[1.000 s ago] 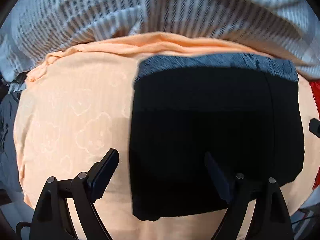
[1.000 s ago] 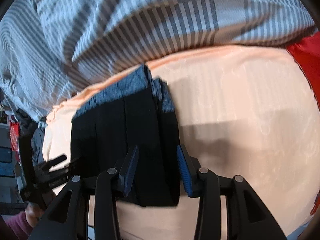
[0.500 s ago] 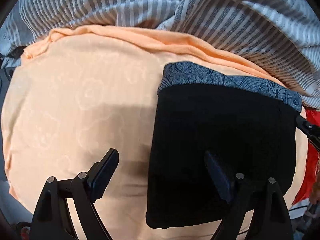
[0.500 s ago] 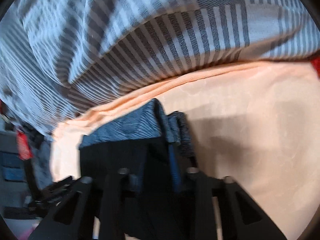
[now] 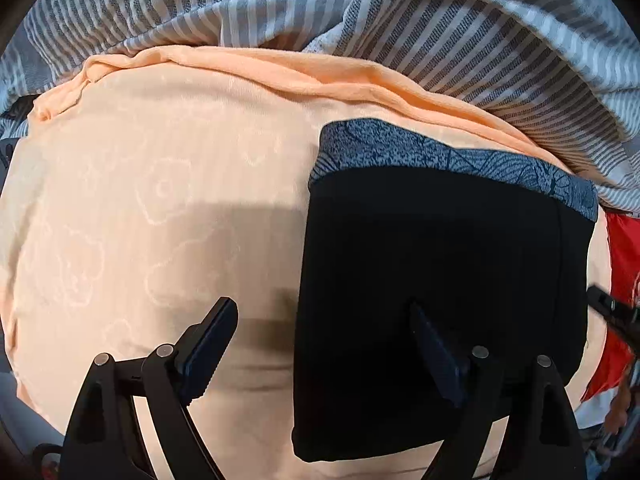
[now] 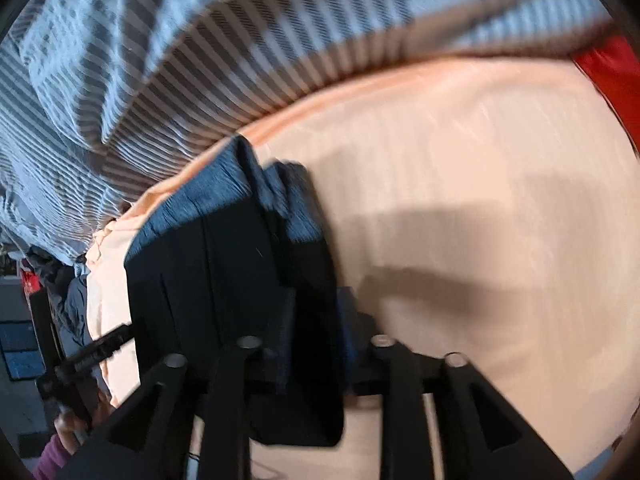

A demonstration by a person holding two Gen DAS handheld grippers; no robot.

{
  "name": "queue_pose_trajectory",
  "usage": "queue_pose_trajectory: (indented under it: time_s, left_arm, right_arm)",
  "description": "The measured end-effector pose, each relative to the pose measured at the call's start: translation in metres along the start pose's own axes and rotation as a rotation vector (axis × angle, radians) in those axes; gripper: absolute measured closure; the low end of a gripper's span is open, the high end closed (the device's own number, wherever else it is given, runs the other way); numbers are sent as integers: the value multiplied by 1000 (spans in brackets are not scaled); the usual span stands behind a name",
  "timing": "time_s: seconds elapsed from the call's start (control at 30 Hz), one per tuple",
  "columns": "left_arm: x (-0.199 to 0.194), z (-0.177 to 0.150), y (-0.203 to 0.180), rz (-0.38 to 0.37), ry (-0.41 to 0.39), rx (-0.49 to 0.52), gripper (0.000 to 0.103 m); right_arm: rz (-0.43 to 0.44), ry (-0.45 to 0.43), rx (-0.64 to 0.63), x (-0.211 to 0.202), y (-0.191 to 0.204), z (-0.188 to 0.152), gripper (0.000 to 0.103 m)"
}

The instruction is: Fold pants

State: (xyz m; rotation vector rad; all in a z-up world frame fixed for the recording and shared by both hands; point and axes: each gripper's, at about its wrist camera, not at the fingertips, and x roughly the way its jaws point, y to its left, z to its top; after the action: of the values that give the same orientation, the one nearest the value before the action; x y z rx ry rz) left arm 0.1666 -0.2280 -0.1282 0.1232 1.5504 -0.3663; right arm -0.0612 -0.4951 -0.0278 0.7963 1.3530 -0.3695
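Observation:
Black pants [image 5: 440, 264] with a blue patterned waistband lie folded on the peach sheet [image 5: 160, 200]. My left gripper [image 5: 320, 344] is open, its right finger over the pants' left edge and its left finger over bare sheet. In the right wrist view the pants [image 6: 224, 272] lie left of centre. My right gripper [image 6: 312, 364] is shut on the pants' right folded edge, with the cloth bunched between its fingers. The right gripper's tip [image 5: 612, 312] shows at the left wrist view's right edge.
A grey-and-white striped blanket [image 5: 360, 12] is heaped along the far side of the sheet. A red cloth [image 5: 624, 248] lies to the right. Dark clothes and furniture [image 6: 44, 300] sit beyond the sheet's left edge.
My right gripper closed on the pants' right edge; it was open a second ago. My left gripper shifted left, so the pants now sit further right in its view.

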Motion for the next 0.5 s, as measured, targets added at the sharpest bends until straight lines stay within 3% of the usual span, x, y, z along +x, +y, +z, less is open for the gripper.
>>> queue_pose_trajectory:
  time_s: [0.03,0.13,0.37,0.5]
  left_arm:
    - [-1,1,1,-5,-2,-2,15]
    - [0,4,6,-6,-1,-7,15]
    - [4,-1,21,-23,16,-24,15]
    - [5,0,21,-28,17,-22,15]
  right_arm:
    - [1,-1,14,-2,-5,-4,57]
    - [14,3,54,-7,-18,-19,56]
    - [182,64,65,-6,-21,-62,56]
    - [145,65,22,-1,-14,-66,61]
